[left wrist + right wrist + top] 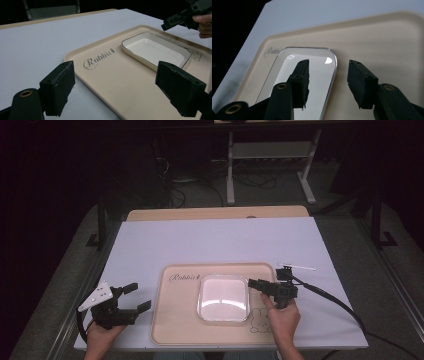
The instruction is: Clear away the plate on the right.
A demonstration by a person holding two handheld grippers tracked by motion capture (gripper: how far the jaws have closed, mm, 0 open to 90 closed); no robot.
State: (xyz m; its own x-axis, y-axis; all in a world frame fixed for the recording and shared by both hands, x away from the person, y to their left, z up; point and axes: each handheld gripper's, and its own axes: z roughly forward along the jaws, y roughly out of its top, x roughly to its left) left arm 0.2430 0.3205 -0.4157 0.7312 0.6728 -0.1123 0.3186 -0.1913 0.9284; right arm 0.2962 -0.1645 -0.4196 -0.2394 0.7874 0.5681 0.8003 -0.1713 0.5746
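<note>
Looking down from the high view, I see a white surface (220, 240) w/ a strip of pale wood at its far edge. Beyond it the room is dark: grey carpet, a white metal frame (270, 165) standing on the floor, and loose black cables (185, 190) near it.

A beige tray (175, 320) lies at the near-centre of the surface, printed "Rabbit" at its far left corner and a small rabbit drawing (259, 319) at its near right. A white rounded-square dish (223, 297) sits in the tray's middle, empty, glossy inside.

My left gripper (135, 297) is just left of the tray, over the bare surface, jaws spread wide w/ nothing between them; left gripper view looks across the tray (120, 82) toward the dish (155, 50). My right gripper (255, 284) hovers at the dish's right edge, jaws parted and empty. In the right gripper view the dish rim (332, 75) runs up between the two jaws, one jaw over the dish's inside, the other over the tray (387, 45). Can't tell whether that jaw touches the dish.

A thin white stick-like item (297, 266) lies on the surface just right of the tray's far corner.
</note>
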